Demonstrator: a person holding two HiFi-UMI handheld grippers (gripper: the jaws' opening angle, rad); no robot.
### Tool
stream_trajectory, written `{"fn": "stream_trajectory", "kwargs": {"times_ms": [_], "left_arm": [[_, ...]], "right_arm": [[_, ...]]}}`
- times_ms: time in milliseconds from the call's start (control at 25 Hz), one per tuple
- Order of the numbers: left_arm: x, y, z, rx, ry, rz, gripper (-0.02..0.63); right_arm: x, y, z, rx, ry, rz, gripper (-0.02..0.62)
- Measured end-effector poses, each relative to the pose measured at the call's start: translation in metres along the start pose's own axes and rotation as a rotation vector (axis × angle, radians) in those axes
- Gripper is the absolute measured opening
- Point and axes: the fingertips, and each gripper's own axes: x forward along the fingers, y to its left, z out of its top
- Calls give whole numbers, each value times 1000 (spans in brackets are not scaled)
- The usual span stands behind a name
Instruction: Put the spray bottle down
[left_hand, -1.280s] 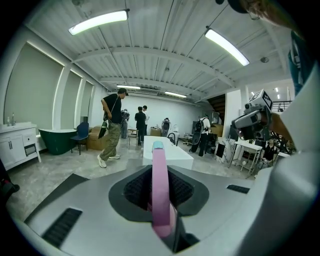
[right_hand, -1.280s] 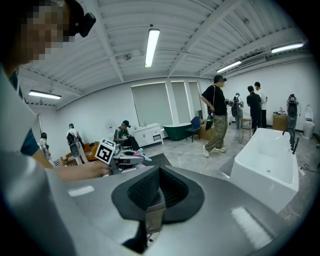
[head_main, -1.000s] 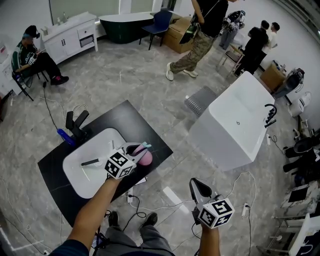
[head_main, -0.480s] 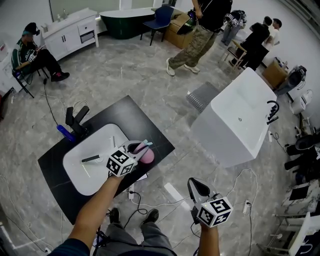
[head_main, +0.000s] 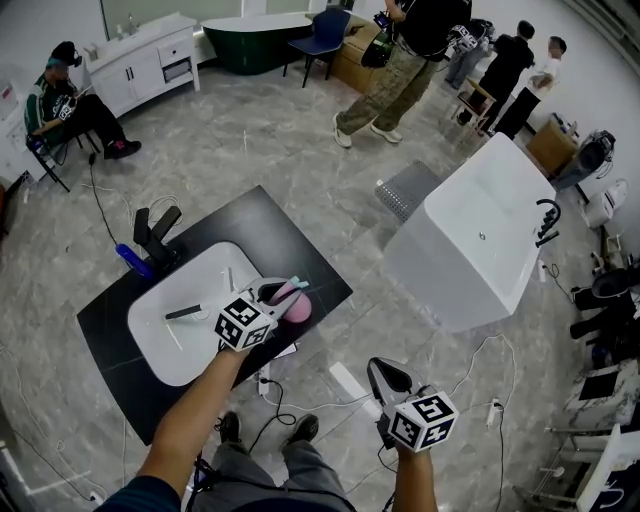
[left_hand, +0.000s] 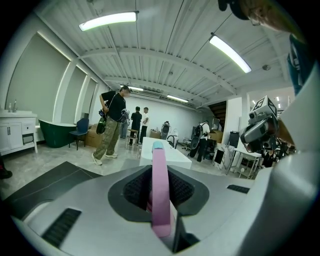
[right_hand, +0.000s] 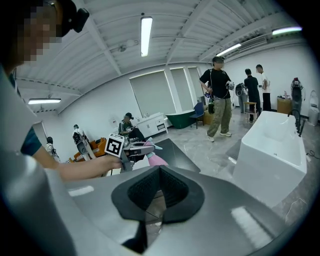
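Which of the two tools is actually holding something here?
The left tool: its jaws are clamped on the pink spray bottle. The right tool has nothing between its jaws and hangs low over the floor.

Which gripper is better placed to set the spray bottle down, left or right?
Left. The left gripper is shut on the pink spray bottle above the black counter; the right gripper holds nothing, over the floor.

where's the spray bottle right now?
Head view, left of centre: the pink spray bottle is clamped in the left gripper, over the black countertop beside the white sink basin.
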Motion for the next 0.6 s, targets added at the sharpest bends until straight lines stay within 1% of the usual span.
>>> {"fn": "stream_trajectory", "kwargs": {"times_ms": [400, 600], "left_arm": [[-12, -16, -7, 0, -22, -61, 75], [-20, -21, -10, -21, -29, -68, 89]], "right_arm": [[10, 20, -34, 35, 68, 42, 11], [11, 29, -52, 73, 101, 63, 11]]}}
